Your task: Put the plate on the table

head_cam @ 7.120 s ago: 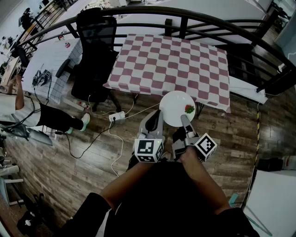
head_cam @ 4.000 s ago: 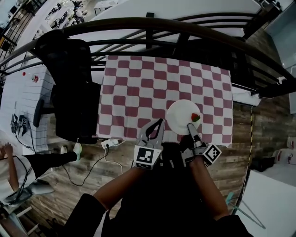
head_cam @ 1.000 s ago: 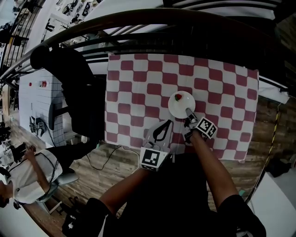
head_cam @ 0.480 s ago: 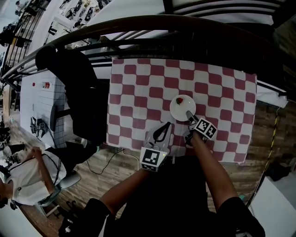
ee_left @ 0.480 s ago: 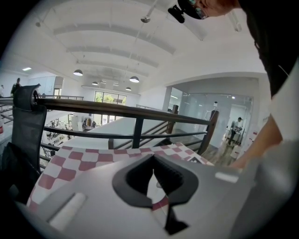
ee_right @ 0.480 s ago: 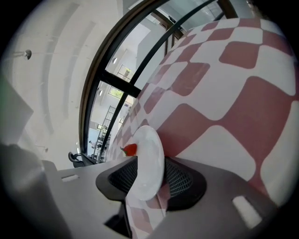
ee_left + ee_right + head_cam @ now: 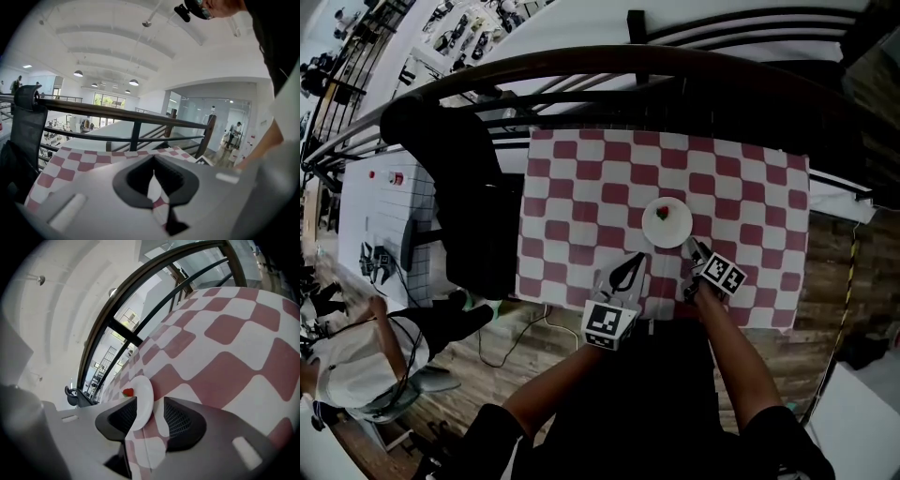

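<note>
A small white plate (image 7: 667, 222) with a red strawberry (image 7: 664, 213) on it lies flat on the red-and-white checked table (image 7: 581, 187), near its middle. My right gripper (image 7: 689, 246) is at the plate's near rim. In the right gripper view its jaws are opening. The plate (image 7: 143, 399) has its edge between them, with a gap to the right pad (image 7: 180, 418). My left gripper (image 7: 633, 258) hovers over the table's near edge, left of the plate. Its pads (image 7: 164, 176) meet at the tips and hold nothing.
A black office chair (image 7: 459, 187) stands against the table's left side. A dark curved railing (image 7: 628, 61) runs behind the table. Further left are a white desk (image 7: 389, 202) and a person (image 7: 356, 347). Wooden floor (image 7: 825, 281) lies to the right.
The plate came from over the floor onto the table and now rests there. The right jaws have spread off its rim and the gripper has drawn back slightly.
</note>
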